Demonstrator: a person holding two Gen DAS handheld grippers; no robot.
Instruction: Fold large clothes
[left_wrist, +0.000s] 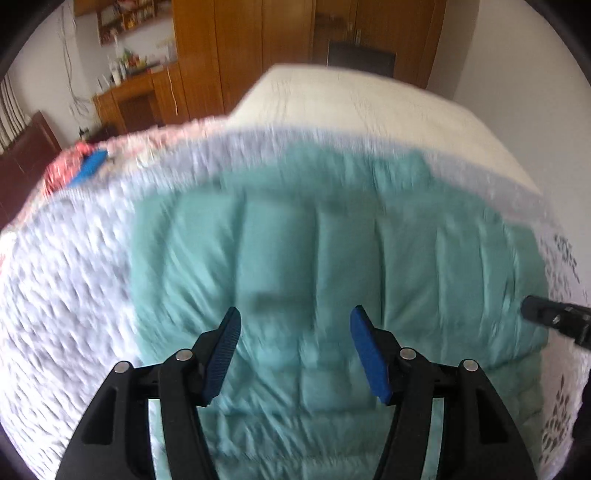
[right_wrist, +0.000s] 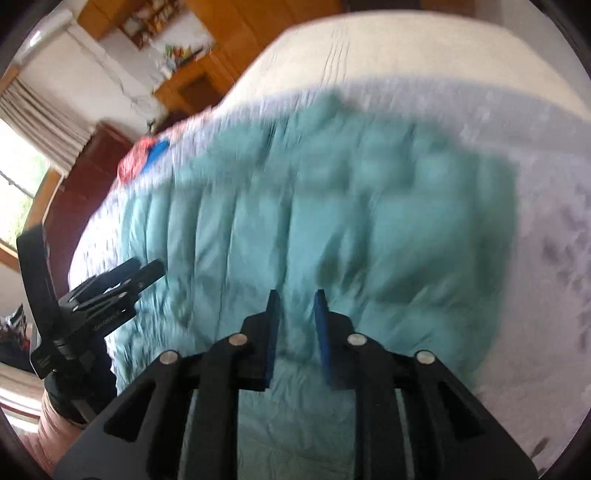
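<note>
A teal quilted puffer jacket (left_wrist: 332, 240) (right_wrist: 332, 203) lies spread flat on a white and grey patterned blanket (left_wrist: 74, 277) (right_wrist: 535, 147) on the bed. My left gripper (left_wrist: 294, 310) hovers over the jacket's near part with its blue pads wide apart and nothing between them. It also shows from the side at the left of the right wrist view, left gripper (right_wrist: 147, 267). My right gripper (right_wrist: 296, 295) hangs over the jacket's near edge, its pads a narrow gap apart with only the fabric below showing through. Its tip, right gripper (left_wrist: 528, 308), enters the left wrist view from the right. Both views are blurred.
Cream bedding (left_wrist: 351, 110) (right_wrist: 406, 48) covers the far half of the bed. A red patterned cloth with a blue object (left_wrist: 88, 168) (right_wrist: 157, 151) lies at the far left by the dark headboard (left_wrist: 26, 155). A wooden wardrobe (left_wrist: 240, 44) and a desk (left_wrist: 136, 99) stand behind.
</note>
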